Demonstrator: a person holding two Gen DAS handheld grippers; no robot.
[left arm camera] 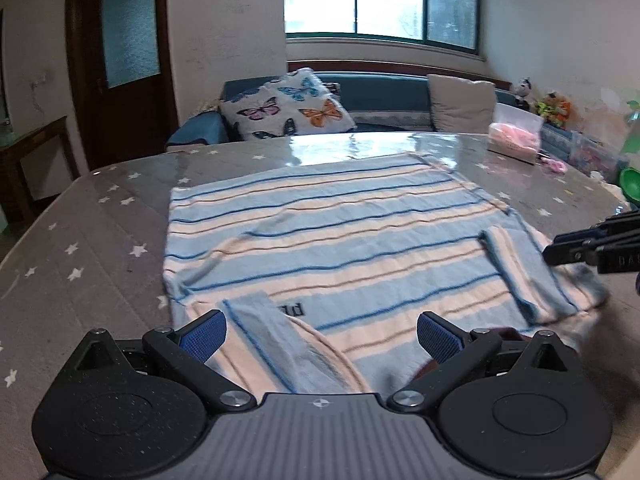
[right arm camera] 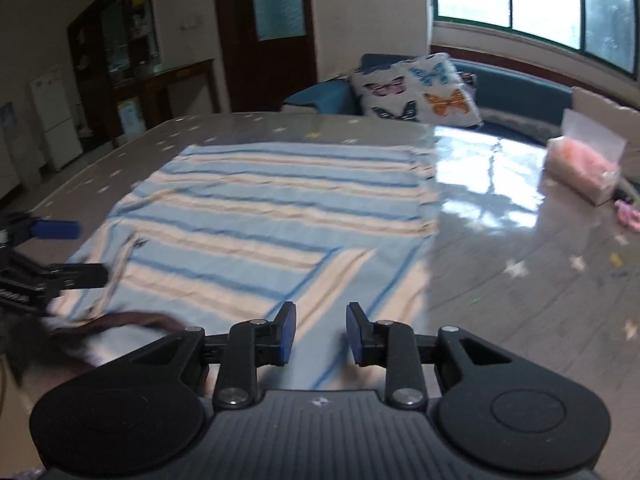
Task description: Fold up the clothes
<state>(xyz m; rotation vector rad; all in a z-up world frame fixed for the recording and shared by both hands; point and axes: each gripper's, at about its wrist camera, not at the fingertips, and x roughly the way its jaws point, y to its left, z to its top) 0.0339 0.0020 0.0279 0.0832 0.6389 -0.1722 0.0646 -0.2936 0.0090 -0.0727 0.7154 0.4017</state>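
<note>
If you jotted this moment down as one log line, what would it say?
garment: blue-and-cream striped knit top flat on star-patterned table, sleeves folded in | left tongs: open | right tongs: open, empty

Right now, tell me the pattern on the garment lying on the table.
Horizontal light-blue and cream stripes with thin darker-blue lines on the garment; left wrist view shows it best.

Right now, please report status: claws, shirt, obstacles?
Left claw open, right claw open, nothing held. Striped shirt flat on table, both sleeves folded in. Tissue pack well aside.

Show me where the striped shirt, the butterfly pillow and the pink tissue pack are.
striped shirt (left arm camera: 340,236), left wrist view, middle of its body.
butterfly pillow (left arm camera: 286,106), left wrist view, its patterned face.
pink tissue pack (right arm camera: 582,164), right wrist view, its pink side.
</note>
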